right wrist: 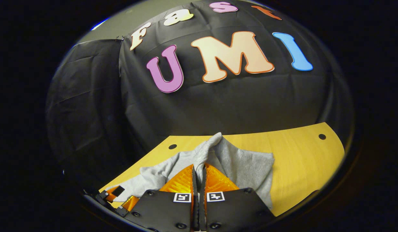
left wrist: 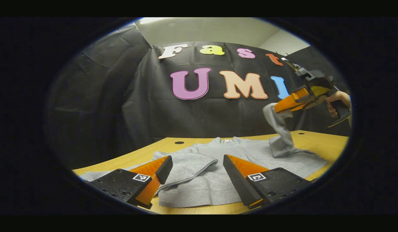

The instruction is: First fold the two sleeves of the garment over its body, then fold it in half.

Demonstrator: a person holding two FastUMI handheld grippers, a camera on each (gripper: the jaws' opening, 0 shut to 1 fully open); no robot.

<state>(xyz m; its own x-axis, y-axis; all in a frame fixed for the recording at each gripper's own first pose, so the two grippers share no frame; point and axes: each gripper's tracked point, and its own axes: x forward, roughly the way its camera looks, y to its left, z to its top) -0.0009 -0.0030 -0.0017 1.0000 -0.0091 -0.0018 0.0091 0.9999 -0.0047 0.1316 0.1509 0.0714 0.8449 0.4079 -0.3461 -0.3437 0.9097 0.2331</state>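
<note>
Left gripper view: the grey long-sleeved sweatshirt of soft knit fabric (left wrist: 218, 161) lies flat on the yellow wooden table (left wrist: 327, 141), across the lower middle of the frame, collar toward the black cloth wall. One sleeve (left wrist: 189, 166) is already folded over the body, lower centre, between your left gripper's (left wrist: 195, 175) fingers. That gripper hangs low over the hem with its fingers spread wide, nothing between them.

At right of the frame your right gripper (left wrist: 279, 109) pinches the other sleeve (left wrist: 282, 132) near its cuff and holds it up off the table; the cloth hangs limp in a column down to the shoulder. A hand (left wrist: 339, 101) holds the gripper body at the far right.

Right gripper view: the two orange fingers (right wrist: 181, 182) are nearly together at bottom centre with grey fabric pinched between them, and the sleeve (right wrist: 218, 151) drapes away toward the table.

Handling, as I judge it: light, floppy, no stiffness, so it follows the gripper and sags where unsupported. The knit looks grippy, slip unlikely, but a thin pinch can drag the body along. Take hold at cuff or hem edges, where seams give thickness; for the half fold, grab both hem corners.

Containers: none on the table. I see two dark round holes (right wrist: 322, 136) in the tabletop, nothing in them.
</note>
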